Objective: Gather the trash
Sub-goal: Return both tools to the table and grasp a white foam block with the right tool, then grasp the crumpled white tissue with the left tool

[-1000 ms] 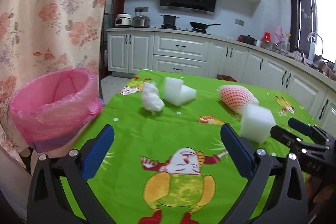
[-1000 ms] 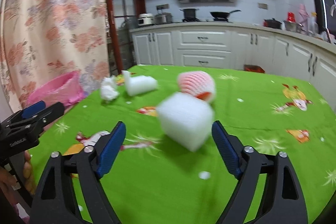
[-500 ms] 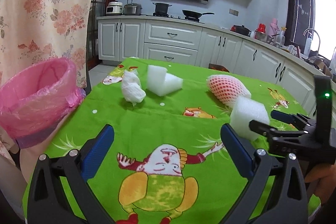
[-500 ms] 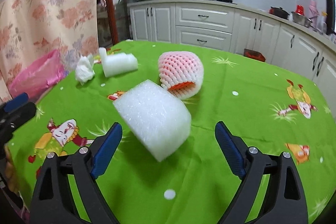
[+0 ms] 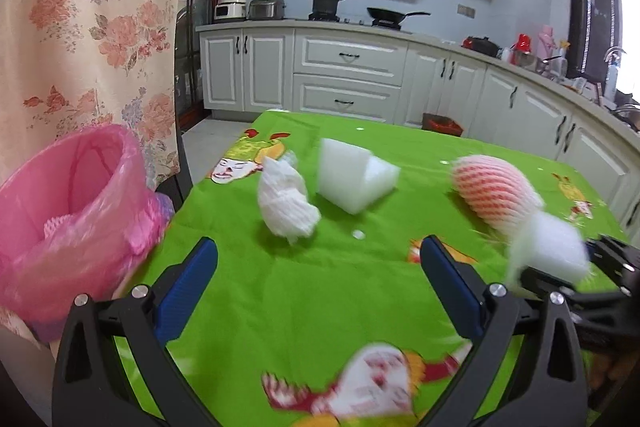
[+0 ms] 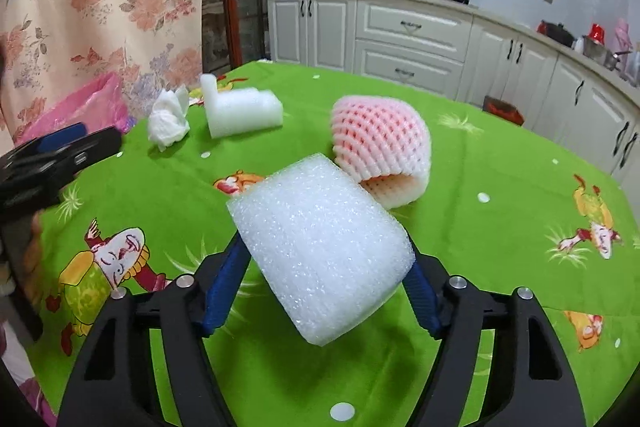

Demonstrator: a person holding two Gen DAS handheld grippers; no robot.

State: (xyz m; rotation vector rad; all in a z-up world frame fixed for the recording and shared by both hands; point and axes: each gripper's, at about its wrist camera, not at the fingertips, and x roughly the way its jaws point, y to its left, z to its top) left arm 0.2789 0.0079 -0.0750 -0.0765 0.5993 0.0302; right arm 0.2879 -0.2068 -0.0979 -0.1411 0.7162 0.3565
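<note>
Foam block [image 6: 320, 247] sits between the blue pads of the right gripper [image 6: 324, 283], whose jaws are closing and already touch its sides; block tilted above the green tablecloth [image 6: 500, 227]. Left gripper [image 5: 320, 291] spread wide, nothing between its pads, pointed at crumpled tissue [image 5: 286, 205]. Foam wedge [image 5: 354, 179] lies just beside tissue. Fruit net [image 6: 380, 151] lies behind block. Pink-lined bin [image 5: 68, 219] stands at table's left edge.
</note>
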